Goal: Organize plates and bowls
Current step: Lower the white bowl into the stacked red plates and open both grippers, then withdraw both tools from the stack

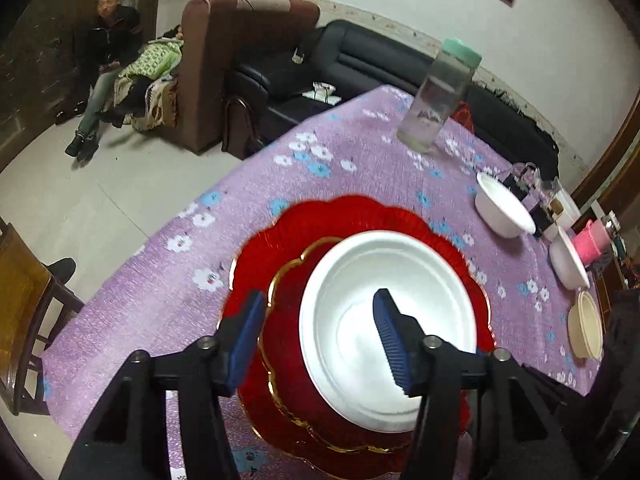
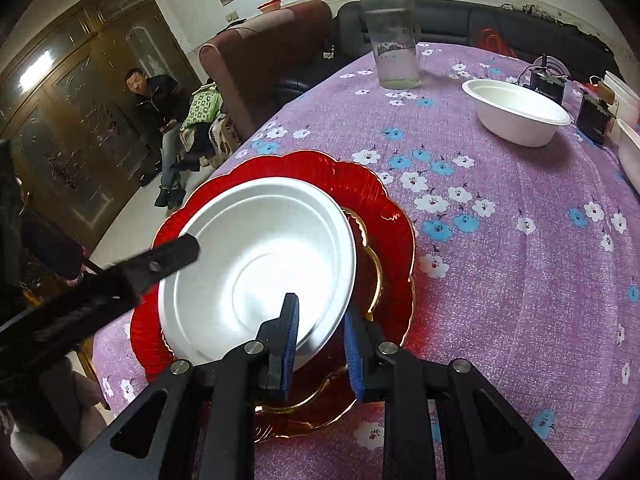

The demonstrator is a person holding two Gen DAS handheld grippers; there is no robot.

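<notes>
Nearest the lens, the right tool [image 2: 320, 350] straddles the near rim of a white plate [image 2: 256, 268]; its blue-padded jaws stand slightly apart, one inside the rim and one outside, not visibly pinching, so it reads as released. The left tool [image 1: 318, 338] is spread wide, one finger over the plate's well and the other outside its rim, grasping nothing. The white plate sits tilted on a stack of two red scalloped plates with gold edging [image 2: 396, 216], at the near edge of the worktop [image 2: 520, 240], which wears a purple floral cloth. The plate looks like thin moulded pulp or foam: probably very light, somewhat flexible, easily dented; the rim seems the sensible place to take it, pinched gently. The red plates look glossy and rigid, perhaps slippery and breakable. A white bowl [image 2: 520, 118] stands well apart, near a clear bottle with a green lid [image 2: 390, 28]; the bottle's printing is too blurred to read.
</notes>
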